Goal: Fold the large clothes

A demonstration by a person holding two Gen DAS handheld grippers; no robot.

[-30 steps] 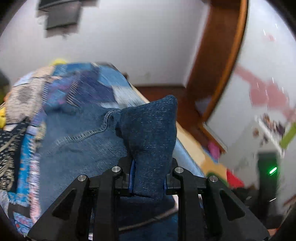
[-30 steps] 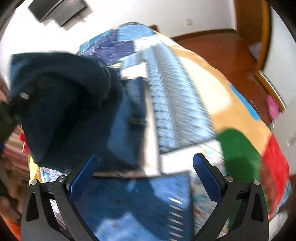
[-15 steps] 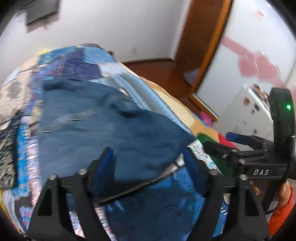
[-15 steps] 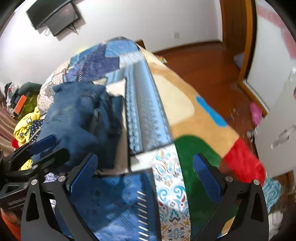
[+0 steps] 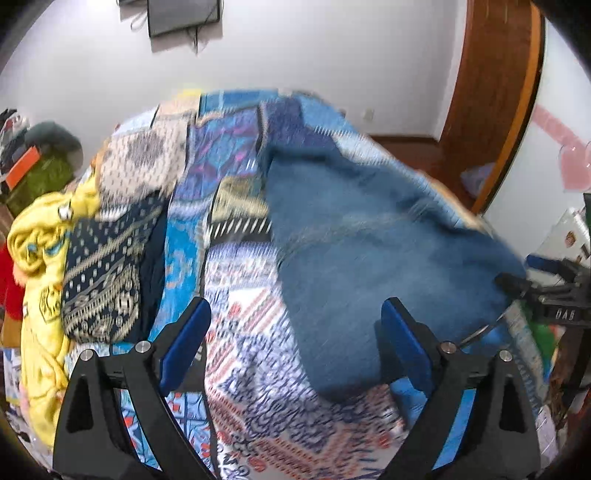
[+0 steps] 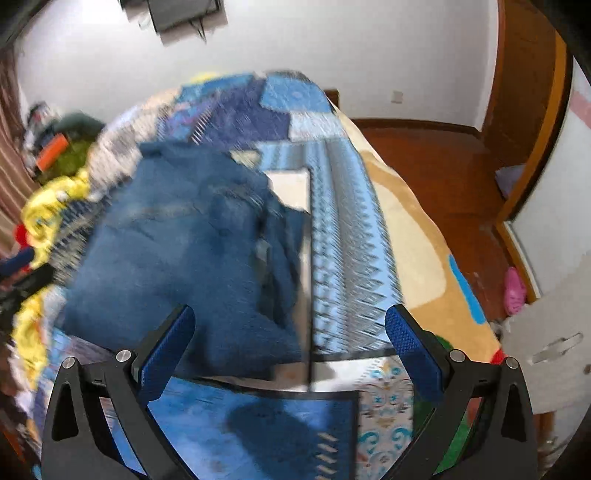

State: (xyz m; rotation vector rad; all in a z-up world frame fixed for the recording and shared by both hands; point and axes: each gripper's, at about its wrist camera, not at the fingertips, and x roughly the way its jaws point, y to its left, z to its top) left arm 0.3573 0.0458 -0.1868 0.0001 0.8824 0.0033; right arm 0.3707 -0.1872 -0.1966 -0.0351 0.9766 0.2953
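Observation:
Folded blue jeans (image 5: pixel 369 251) lie on the patchwork bedspread (image 5: pixel 236 280), right of centre in the left wrist view and left of centre in the right wrist view (image 6: pixel 184 251). My left gripper (image 5: pixel 295 339) is open and empty, held above the bed at the jeans' near left edge. My right gripper (image 6: pixel 290 341) is open and empty, above the jeans' near right corner. The right gripper's tips also show at the far right of the left wrist view (image 5: pixel 532 277). Both views are motion-blurred.
A yellow garment (image 5: pixel 40 258) and a dark patterned cloth (image 5: pixel 103 273) lie piled at the bed's left side. A wooden floor (image 6: pixel 443 166) and door frame (image 6: pixel 532 122) lie to the right. A wall-mounted screen (image 5: pixel 184 14) hangs on the far white wall.
My left gripper let go of the jeans' folded end and opened; the denim now lies flat. Both grippers have pulled back and swung left, open.

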